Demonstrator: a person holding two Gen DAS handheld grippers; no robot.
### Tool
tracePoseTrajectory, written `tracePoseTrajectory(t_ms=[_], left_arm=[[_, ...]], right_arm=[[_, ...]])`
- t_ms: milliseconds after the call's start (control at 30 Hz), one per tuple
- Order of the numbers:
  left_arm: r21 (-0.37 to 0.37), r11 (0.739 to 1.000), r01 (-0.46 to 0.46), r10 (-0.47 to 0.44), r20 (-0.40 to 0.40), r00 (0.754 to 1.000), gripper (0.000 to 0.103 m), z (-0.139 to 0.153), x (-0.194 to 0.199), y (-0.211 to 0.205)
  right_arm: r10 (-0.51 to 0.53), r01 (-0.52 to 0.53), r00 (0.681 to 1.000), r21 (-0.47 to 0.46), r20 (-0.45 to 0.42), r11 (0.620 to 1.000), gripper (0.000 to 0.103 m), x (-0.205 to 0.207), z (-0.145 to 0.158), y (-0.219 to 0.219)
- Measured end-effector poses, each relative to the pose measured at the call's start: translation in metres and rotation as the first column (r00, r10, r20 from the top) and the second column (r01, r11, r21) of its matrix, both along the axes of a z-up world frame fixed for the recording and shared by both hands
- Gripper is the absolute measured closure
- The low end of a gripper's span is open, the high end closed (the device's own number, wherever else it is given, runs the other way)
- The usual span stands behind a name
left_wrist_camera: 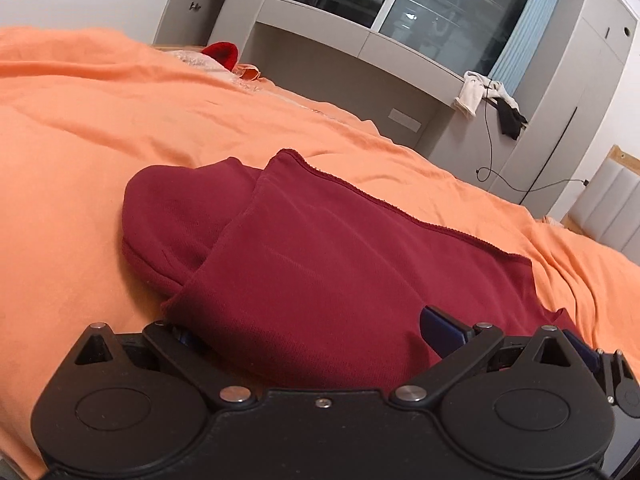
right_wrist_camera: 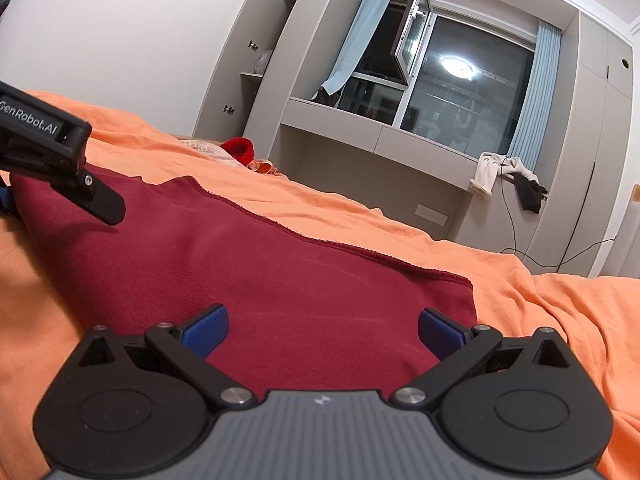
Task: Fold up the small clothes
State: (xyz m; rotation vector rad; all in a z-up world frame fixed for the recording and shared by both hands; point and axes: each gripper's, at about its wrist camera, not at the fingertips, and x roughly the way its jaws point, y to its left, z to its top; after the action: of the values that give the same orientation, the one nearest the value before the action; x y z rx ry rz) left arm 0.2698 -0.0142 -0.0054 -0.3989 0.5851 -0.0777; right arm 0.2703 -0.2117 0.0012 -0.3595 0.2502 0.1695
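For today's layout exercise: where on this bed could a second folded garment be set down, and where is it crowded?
Bare orange sheet lies left of the maroon garment, and more between its hemmed far edge and the desk side. Crowded spots: the garment's near edge, where the left gripper and right gripper sit, both open, and the far corner with the red item.

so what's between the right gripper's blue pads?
Only the dark red garment: its cloth fills the gap between the right gripper pads, jaws wide open, nothing else there. Shows in the right wrist view.
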Motion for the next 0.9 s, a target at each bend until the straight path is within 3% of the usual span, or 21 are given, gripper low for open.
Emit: tracePoseTrajectory(t_ms=[333, 533, 900], left_arm=[[-0.089, 0.995, -0.045, 0.045, 0.006, 0.999, 0.001, 0.0, 0.001, 0.015], [-0.099, 0.993, -0.067, 0.068, 0.001, 0.998, 0.001, 0.002, 0.002, 0.014], [-0.076, 0.994, -0.08, 0.08, 0.001, 0.997, 0.001, 0.002, 0.002, 0.011]], right_arm=[[-0.001, 0.001, 1.0, -0.009, 0.013, 1.0, 0.0, 0.0, -0.002, -0.001], [0.028, -0.028, 1.0, 0.032, -0.008, 0.999, 0.0, 0.004, 0.007, -0.006], [0.014, -0.014, 1.0, -0.018, -0.016, 1.0, 0.0, 0.005, -0.002, 0.007]])
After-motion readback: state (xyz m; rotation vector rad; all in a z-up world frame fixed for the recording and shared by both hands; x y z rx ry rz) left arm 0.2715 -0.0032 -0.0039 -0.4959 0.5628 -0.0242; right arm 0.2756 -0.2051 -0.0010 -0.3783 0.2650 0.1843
